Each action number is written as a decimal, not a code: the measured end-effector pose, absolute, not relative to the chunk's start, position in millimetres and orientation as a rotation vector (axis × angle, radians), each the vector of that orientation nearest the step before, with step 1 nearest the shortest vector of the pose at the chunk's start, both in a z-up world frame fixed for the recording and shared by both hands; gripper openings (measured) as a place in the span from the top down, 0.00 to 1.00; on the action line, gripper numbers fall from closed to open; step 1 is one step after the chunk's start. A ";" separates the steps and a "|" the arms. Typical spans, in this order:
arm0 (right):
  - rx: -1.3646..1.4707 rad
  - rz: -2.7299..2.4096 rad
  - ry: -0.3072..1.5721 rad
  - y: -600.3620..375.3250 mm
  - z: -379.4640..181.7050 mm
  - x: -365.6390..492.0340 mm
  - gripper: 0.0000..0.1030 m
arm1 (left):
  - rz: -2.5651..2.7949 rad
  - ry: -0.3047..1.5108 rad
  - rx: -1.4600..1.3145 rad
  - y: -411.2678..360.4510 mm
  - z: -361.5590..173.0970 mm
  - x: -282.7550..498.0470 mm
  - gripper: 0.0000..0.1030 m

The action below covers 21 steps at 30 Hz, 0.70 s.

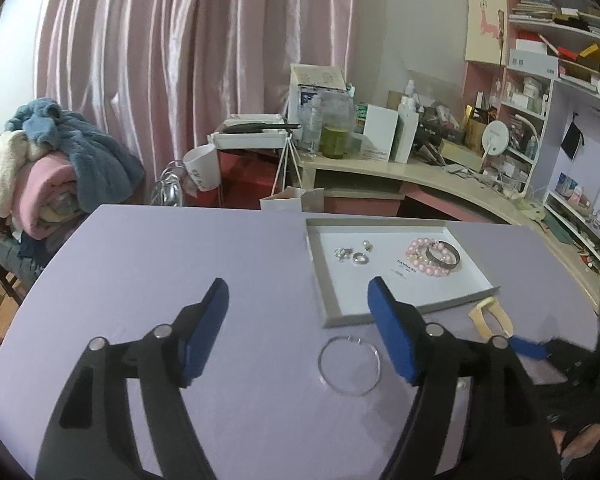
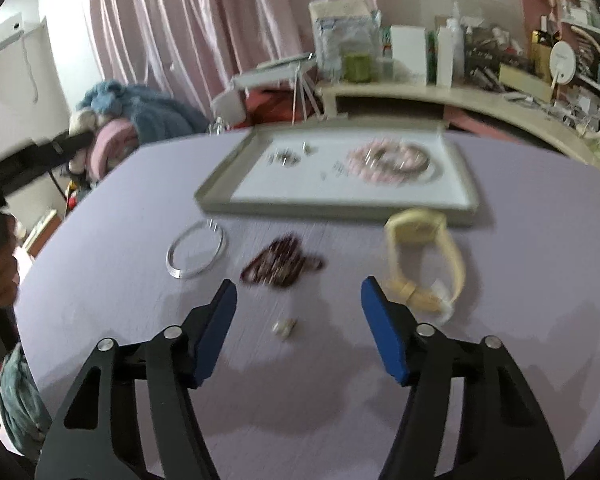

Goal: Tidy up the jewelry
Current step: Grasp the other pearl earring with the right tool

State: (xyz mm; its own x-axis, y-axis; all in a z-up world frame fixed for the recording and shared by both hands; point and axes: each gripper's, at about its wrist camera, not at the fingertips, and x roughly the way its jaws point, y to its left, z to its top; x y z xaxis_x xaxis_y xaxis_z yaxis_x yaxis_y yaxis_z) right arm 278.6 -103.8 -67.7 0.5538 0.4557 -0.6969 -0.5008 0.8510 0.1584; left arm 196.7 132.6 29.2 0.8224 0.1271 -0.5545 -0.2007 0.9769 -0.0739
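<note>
A shallow grey tray [image 1: 320, 276] lies on the lilac table and holds a pink bead bracelet [image 1: 416, 258], a metal bangle [image 1: 444, 258] and small silver pieces [image 1: 350, 255]. My left gripper [image 1: 298, 292] hangs open and empty above the table, left of the tray. A thin silver hoop [image 1: 349, 366] lies flat beside its right finger. My right gripper [image 2: 300, 286] is open over the table in front of the tray [image 2: 220, 200]. A small pale earring [image 2: 285, 328] lies on the table between its fingers, untouched. A dark red bead bracelet [image 2: 280, 264], a yellow watch [image 2: 420, 264] and the hoop [image 2: 196, 254] lie just beyond.
Behind the table are a pink curtain [image 1: 180, 60], a pile of blue and pink clothes [image 1: 60, 160] at the left, and a cluttered desk [image 1: 400, 164] with shelves [image 1: 560, 60] at the right. A hand [image 2: 0, 268] shows at the left edge of the right wrist view.
</note>
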 end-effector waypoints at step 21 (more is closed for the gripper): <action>-0.218 0.460 0.895 -66.1 -101.2 265.4 0.69 | 0.218 0.604 -0.193 159.8 15.8 156.8 0.19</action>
